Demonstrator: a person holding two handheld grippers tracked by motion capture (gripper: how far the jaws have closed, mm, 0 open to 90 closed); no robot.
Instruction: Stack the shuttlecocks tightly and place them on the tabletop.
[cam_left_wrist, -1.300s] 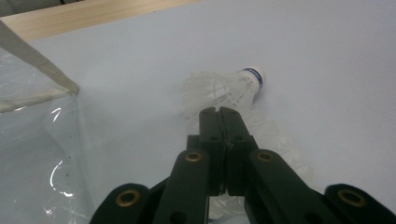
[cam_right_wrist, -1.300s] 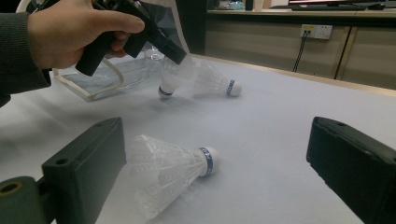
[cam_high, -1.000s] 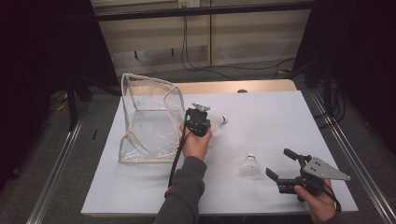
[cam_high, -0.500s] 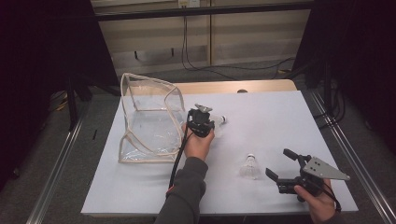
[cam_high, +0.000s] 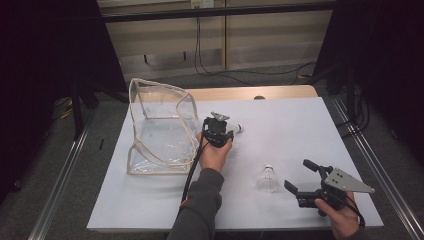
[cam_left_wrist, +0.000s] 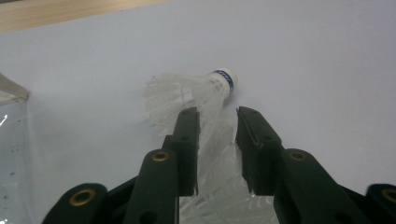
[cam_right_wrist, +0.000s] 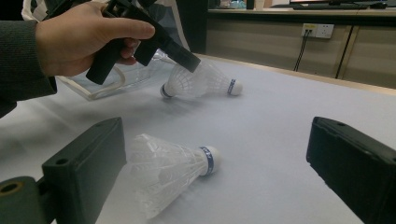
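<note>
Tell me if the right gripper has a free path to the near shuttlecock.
Probably yes: the right gripper stands open, the shuttlecock lies on bare table just ahead, and nothing lies between them.

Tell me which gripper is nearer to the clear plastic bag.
Left. The left gripper sits just beside the clear plastic bag's right edge, jaws around a shuttlecock and just opening. The right gripper is far off at the table's near right corner, jaws open toward another shuttlecock.
</note>
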